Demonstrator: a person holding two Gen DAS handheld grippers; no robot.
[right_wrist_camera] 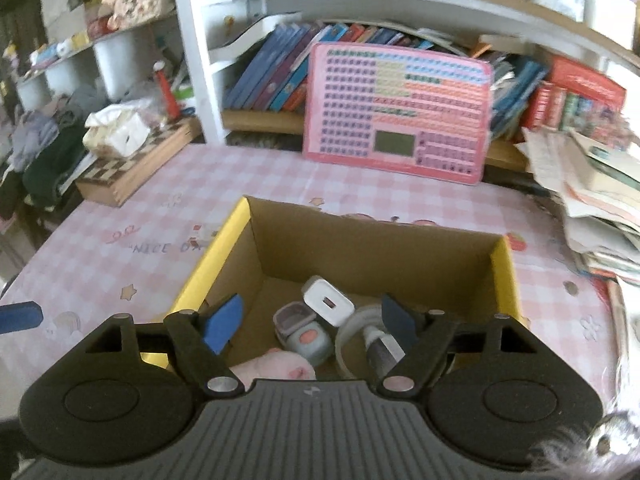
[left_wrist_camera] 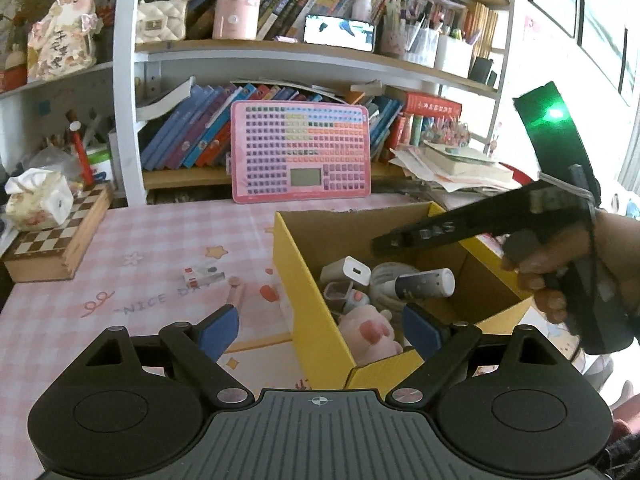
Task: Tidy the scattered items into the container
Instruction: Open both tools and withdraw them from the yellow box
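I held both grippers apart and empty: the left gripper [left_wrist_camera: 320, 326] at the cardboard box's [left_wrist_camera: 308, 280] seven o'clock corner, the right gripper [right_wrist_camera: 310, 322] above its white charger [right_wrist_camera: 328, 300].

pink plush toy [right_wrist_camera: 276, 364] half hidden by claw body, book titles blurred

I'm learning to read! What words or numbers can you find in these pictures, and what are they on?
"NICE DA": on the pink checked tablecloth; a plastic item hides the rest.
"NICE" shows again on it in the right wrist view.
Pink keyboard toy: key marks too small to read.
Cat figurine: dark characters, too blurred.
Red box and book spines: print too small.
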